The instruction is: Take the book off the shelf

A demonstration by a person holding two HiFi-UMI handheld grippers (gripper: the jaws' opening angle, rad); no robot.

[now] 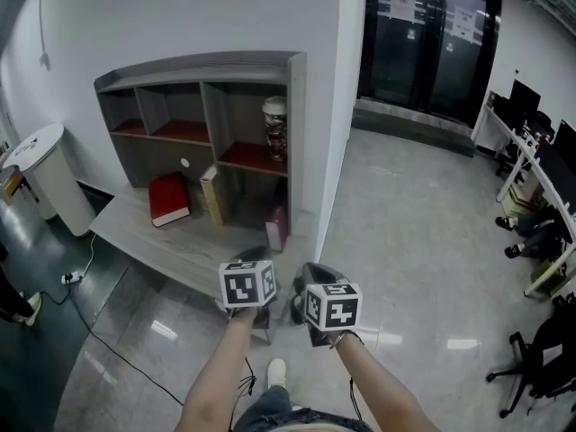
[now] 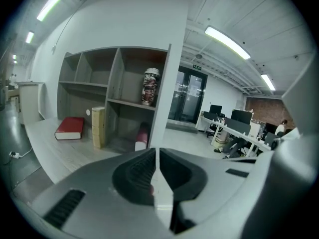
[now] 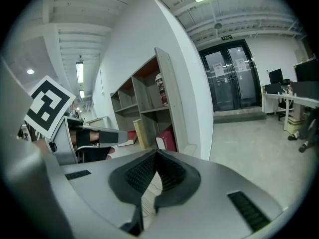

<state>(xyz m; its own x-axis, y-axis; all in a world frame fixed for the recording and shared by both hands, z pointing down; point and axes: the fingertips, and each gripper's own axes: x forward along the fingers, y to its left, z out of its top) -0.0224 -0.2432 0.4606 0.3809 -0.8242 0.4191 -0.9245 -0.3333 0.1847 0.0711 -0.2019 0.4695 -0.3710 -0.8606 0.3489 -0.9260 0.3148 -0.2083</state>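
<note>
A grey shelf unit [image 1: 209, 68] stands on a low platform against the white wall. A red book [image 1: 168, 199] lies flat on the platform. Beside it a tan book [image 1: 212, 194] stands upright. A maroon book [image 1: 277, 226] leans in the lower right compartment. My left gripper [image 1: 256, 256] and right gripper [image 1: 311, 271] hover side by side short of the platform's front edge, both shut and empty. The left gripper view shows the red book [image 2: 70, 127], tan book [image 2: 98, 127] and maroon book [image 2: 142, 137] beyond the shut left gripper [image 2: 155, 151]. The right gripper [image 3: 157, 153] faces the maroon book [image 3: 168, 137].
A patterned jar [image 1: 274, 129] sits on the upper right shelf. A white bin [image 1: 49, 176] stands at the left, with a cable on the floor. Glass doors [image 1: 432, 43] lie beyond the wall's corner. Desks and chairs [image 1: 540, 196] fill the right side.
</note>
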